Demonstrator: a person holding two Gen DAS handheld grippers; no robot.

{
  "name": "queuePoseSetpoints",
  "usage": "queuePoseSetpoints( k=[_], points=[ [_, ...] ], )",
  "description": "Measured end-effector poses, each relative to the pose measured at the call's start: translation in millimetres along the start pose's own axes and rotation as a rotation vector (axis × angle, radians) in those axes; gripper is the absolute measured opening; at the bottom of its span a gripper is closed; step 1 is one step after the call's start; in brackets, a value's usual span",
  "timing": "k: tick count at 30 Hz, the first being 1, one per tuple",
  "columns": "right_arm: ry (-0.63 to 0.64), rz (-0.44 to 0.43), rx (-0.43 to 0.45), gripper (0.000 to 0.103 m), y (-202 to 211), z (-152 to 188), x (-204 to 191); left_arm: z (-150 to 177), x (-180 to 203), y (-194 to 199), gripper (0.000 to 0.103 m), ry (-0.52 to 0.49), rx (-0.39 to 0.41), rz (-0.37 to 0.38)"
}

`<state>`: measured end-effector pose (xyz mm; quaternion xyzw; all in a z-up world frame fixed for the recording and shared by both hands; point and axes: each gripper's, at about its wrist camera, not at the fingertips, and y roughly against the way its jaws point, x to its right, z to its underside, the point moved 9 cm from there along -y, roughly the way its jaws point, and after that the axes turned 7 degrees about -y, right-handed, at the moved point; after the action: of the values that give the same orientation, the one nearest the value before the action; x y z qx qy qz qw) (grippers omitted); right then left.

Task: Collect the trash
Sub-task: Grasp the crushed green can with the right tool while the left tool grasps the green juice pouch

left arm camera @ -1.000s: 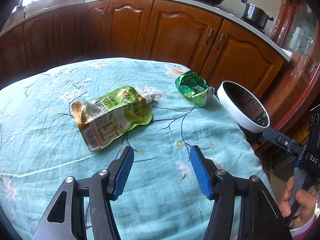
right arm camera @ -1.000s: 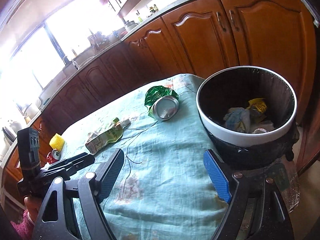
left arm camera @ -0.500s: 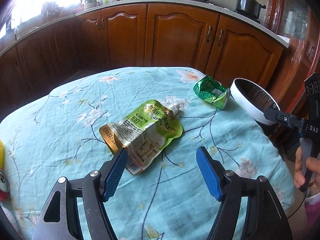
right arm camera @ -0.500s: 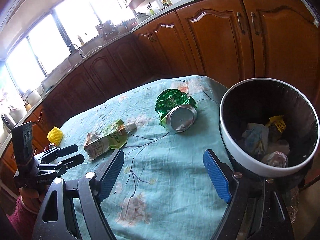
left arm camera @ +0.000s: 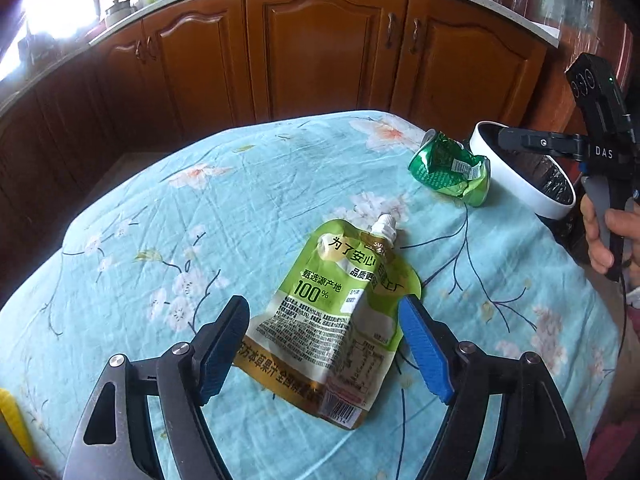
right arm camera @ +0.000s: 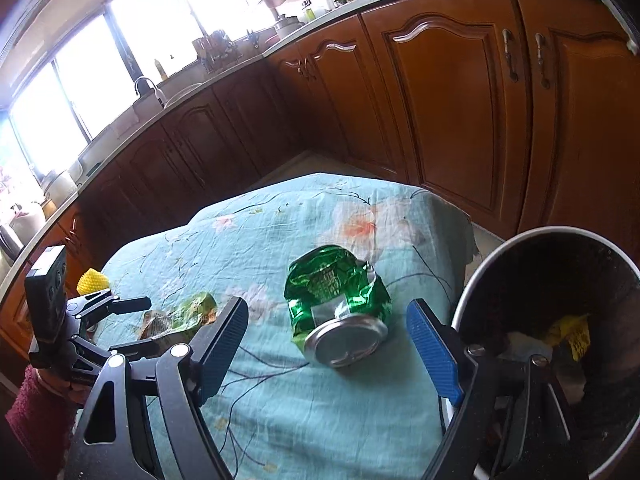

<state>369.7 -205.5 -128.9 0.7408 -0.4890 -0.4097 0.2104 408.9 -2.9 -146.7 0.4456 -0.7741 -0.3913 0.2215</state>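
A flat green juice pouch (left arm camera: pixel 336 316) with a white spout lies on the blue flowered tablecloth (left arm camera: pixel 200 216). My left gripper (left arm camera: pixel 324 344) is open, its blue pads on either side of the pouch's lower half. A crushed green can (right arm camera: pixel 338 304) lies near the table's right edge; it also shows in the left wrist view (left arm camera: pixel 450 170). My right gripper (right arm camera: pixel 328 344) is open with the can between its fingers. The pouch (right arm camera: pixel 180 316) shows partly behind the left gripper (right arm camera: pixel 116 324) in the right wrist view.
A white-rimmed trash bin (right arm camera: pixel 476 280) with a black liner stands just past the table's right edge, with trash inside. A yellow object (right arm camera: pixel 92 282) lies at the table's far left. Wooden kitchen cabinets (left arm camera: pixel 336 48) ring the table.
My left gripper has moved in over the pouch, which now lies between its pads. My right gripper has swung left from the bin and closed in on the can.
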Motion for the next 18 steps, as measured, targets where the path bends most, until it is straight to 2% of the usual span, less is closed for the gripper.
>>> queuePoseSetpoints(
  k=[4,11,12,13,15,17,18],
  points=[
    [0.041,0.044,-0.041,0.083,-25,-11,5,3,-9,-24,0.077,0.008,-0.053,-0.008],
    [0.073,0.081,-0.152,0.08,-56,1,12,9,1,-26,0.077,-0.036,-0.05,-0.025],
    [0.081,0.081,-0.164,0.073,-57,5,11,10,4,-26,0.077,-0.048,-0.056,-0.031],
    [0.088,0.078,-0.175,0.061,-57,10,7,12,6,-25,0.077,-0.054,-0.061,-0.034],
    [0.099,0.063,-0.198,0.046,-56,20,0,16,12,-22,0.077,-0.039,-0.082,-0.03],
    [0.115,0.058,-0.195,0.044,-52,28,-8,21,15,-17,0.076,-0.008,-0.099,-0.011],
    [0.124,0.054,-0.185,0.038,-46,32,-13,23,18,-14,0.076,0.011,-0.104,0.0]
  ],
)
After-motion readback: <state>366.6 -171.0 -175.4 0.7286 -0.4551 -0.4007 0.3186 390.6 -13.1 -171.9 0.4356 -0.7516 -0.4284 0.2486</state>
